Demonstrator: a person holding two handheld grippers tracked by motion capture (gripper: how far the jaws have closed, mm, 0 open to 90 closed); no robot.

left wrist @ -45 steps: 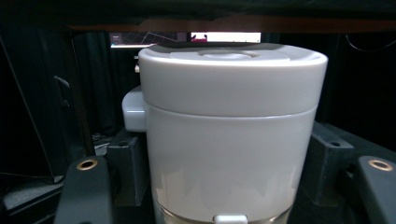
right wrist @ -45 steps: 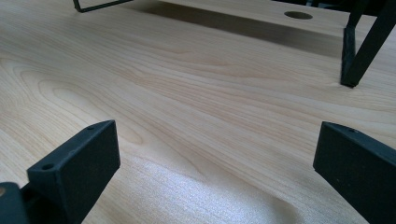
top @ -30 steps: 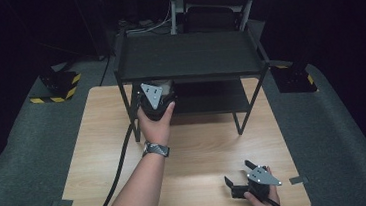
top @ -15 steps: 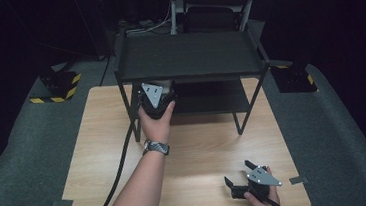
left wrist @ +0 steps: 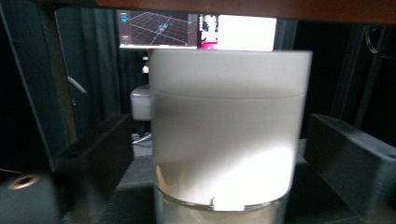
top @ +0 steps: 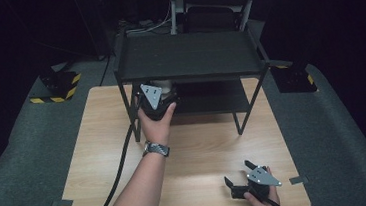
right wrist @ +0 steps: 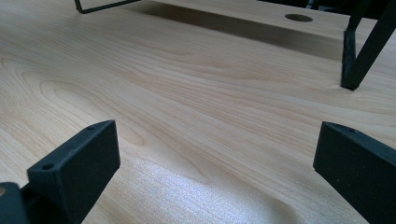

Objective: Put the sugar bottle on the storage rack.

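Up close, left gripper jaws just parted, flanking white canister; right gripper jaws wide apart.

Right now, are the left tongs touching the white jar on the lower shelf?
Apart. In the left gripper view the jaws have just been opening and stand off either side of the white jar, dark gaps showing between each jaw and its wall.

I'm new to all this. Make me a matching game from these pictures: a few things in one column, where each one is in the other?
Things:
1. white container
2. left tool
3. right tool
4. black rack

Places:
A. low at the table's near edge
B. reaching under the rack's top shelf
C. standing at the table's far side
D. on the rack's lower shelf, between open jaws

Pairs: 1-D, 2-B, 3-A, 4-C
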